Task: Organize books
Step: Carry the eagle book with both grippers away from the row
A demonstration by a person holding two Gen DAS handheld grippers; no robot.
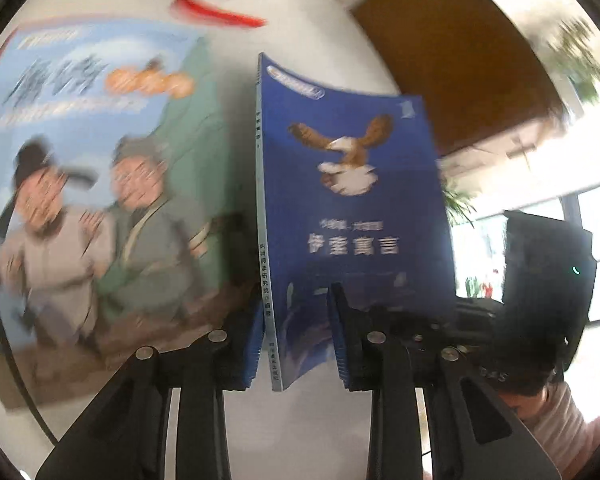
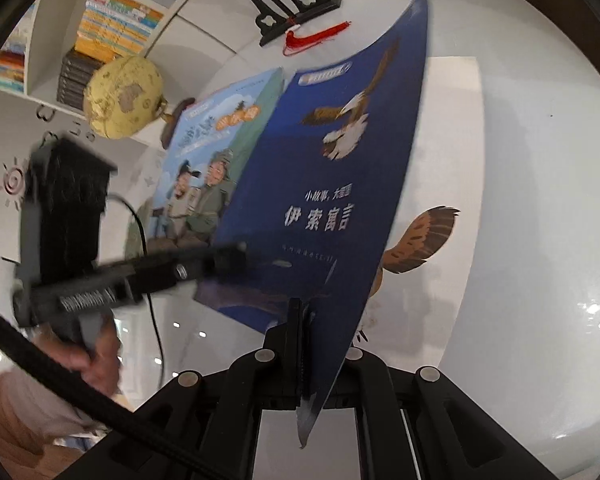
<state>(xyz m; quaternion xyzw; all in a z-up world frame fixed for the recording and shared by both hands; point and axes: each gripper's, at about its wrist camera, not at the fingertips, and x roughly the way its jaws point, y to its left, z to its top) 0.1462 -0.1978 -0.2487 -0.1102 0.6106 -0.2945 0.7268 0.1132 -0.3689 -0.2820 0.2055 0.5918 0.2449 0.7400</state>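
Blue book [image 1: 352, 216] is standing on edge above the white table [image 2: 520, 200], long axis running away from both cameras, spine on its left. Left claw [image 1: 296, 340] is gripping its spine end; right claw [image 2: 304, 344] is pinching its cover, fully closed. Second book [image 1: 100, 184] is lying flat beside it.

We seem to be in a study or reading room: shelves [image 2: 112, 28] stacked with books, a yellowed globe [image 2: 122, 98], a glossy white counter [image 2: 520, 200].
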